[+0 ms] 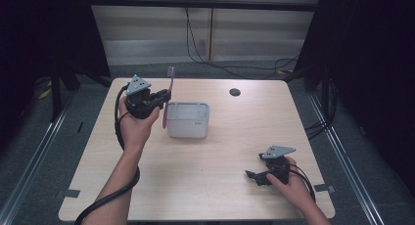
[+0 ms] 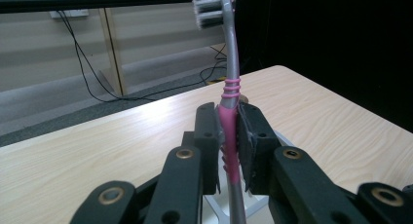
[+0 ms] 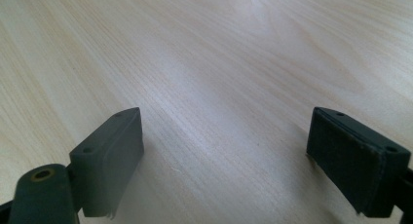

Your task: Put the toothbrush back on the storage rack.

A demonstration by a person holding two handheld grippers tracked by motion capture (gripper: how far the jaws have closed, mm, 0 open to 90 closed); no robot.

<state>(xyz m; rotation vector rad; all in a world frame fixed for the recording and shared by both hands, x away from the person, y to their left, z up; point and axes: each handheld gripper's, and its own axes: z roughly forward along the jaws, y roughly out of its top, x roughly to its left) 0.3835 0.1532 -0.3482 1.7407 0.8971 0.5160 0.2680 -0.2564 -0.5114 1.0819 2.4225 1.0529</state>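
Note:
A pink and grey toothbrush (image 1: 168, 97) stands almost upright, bristles up, just left of the white rectangular holder (image 1: 189, 119). My left gripper (image 1: 164, 95) is shut on its pink handle; in the left gripper view both pads clamp the toothbrush (image 2: 230, 112) and the bristles point up and left, with my left gripper (image 2: 229, 136) raised above the table. A corner of the white holder (image 2: 219, 207) lies below the jaws. My right gripper (image 1: 254, 177) rests low at the table's front right, open, with bare wood between the jaws of my right gripper (image 3: 224, 156).
The light wooden table (image 1: 235, 137) has a dark round grommet (image 1: 235, 92) at the back middle. Cables hang on the wall behind. Metal rails run along both sides of the table on the floor.

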